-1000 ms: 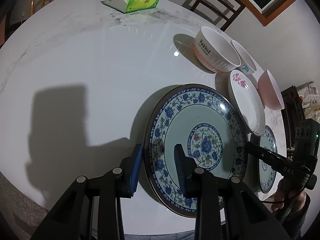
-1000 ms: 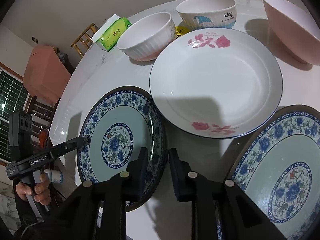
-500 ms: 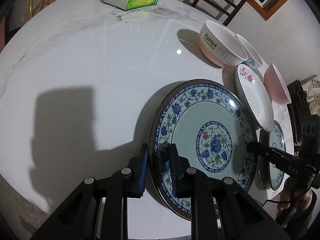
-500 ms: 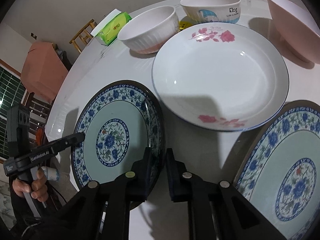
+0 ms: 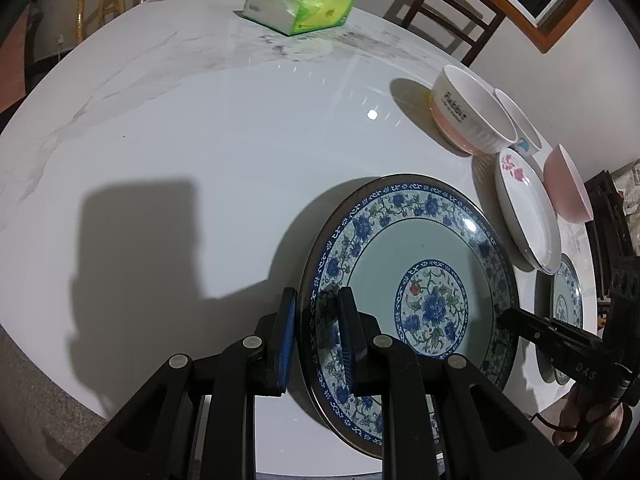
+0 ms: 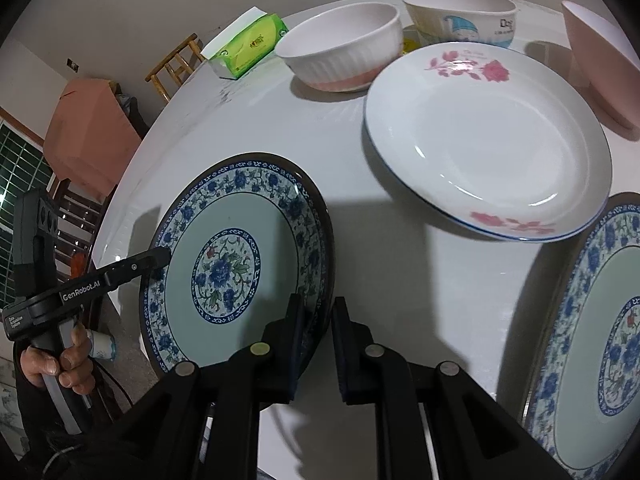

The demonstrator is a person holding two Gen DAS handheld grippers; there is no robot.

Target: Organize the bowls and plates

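The blue-patterned plate is pinched at opposite rim edges by the left gripper and the right gripper. It is flanked by the white rose plate on the marble table.

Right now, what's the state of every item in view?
left gripper: jaws just closing, clamped on held blue plate rim
right gripper: shut on opposite rim
held blue plate: gripped both sides
second blue plate: free
rose plate: empty
ribbed bowl: upright, empty
cartoon bowl: upright, unstacked
pink bowl: unstacked
tissue pack: open
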